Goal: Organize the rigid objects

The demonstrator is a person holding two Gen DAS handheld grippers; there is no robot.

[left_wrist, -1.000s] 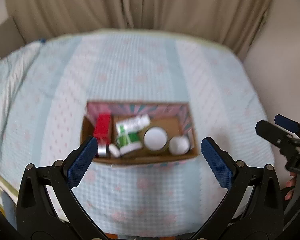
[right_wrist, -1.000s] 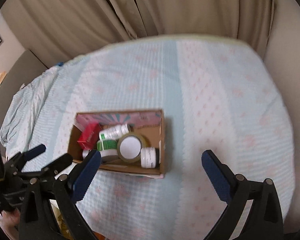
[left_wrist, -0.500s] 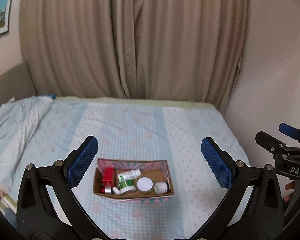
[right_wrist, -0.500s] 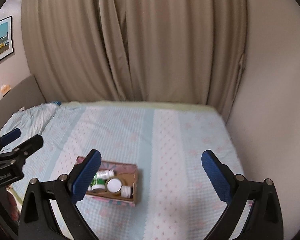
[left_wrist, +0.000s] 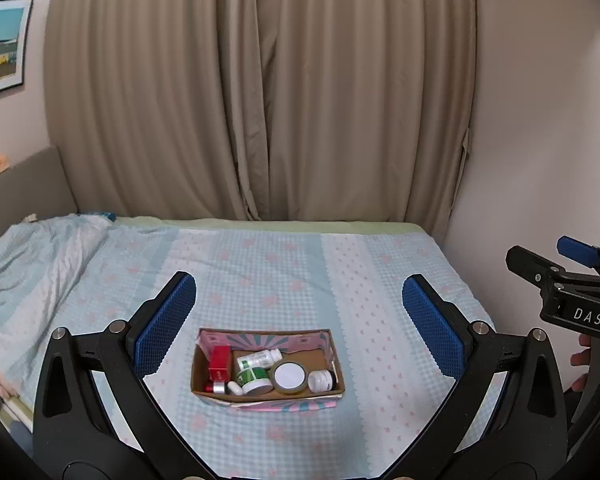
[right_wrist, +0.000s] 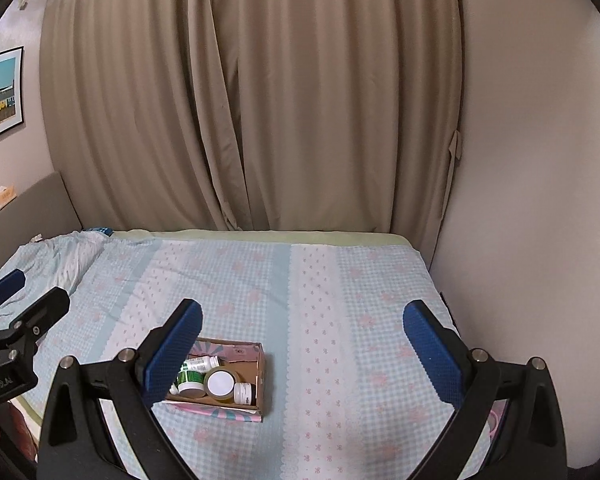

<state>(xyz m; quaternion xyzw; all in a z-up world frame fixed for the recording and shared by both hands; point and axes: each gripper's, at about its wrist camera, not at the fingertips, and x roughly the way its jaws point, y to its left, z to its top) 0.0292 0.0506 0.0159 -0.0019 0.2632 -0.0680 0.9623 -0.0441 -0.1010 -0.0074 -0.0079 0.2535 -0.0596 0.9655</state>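
A cardboard box (left_wrist: 328, 344) sits on the bed and holds a red carton (left_wrist: 219, 362), white and green bottles (left_wrist: 256, 376), a tape roll (left_wrist: 289, 377) and a small white jar (left_wrist: 320, 381). My left gripper (left_wrist: 299, 328) is open and empty, well back from and above the box. The box also shows in the right wrist view (right_wrist: 260, 376), low and left. My right gripper (right_wrist: 302, 354) is open and empty, raised above the bed to the right of the box.
The bed (left_wrist: 284, 264) has a pale blue checked sheet with a rumpled blanket (left_wrist: 32, 256) at the left. Beige curtains (left_wrist: 260, 88) hang behind it. A wall (right_wrist: 520, 200) bounds the bed's right side. A framed picture (left_wrist: 2, 48) hangs at the left.
Both grippers have pulled up and back from the box, which now looks small and far. The view has tilted up to show curtains and wall. Both grippers stay open.
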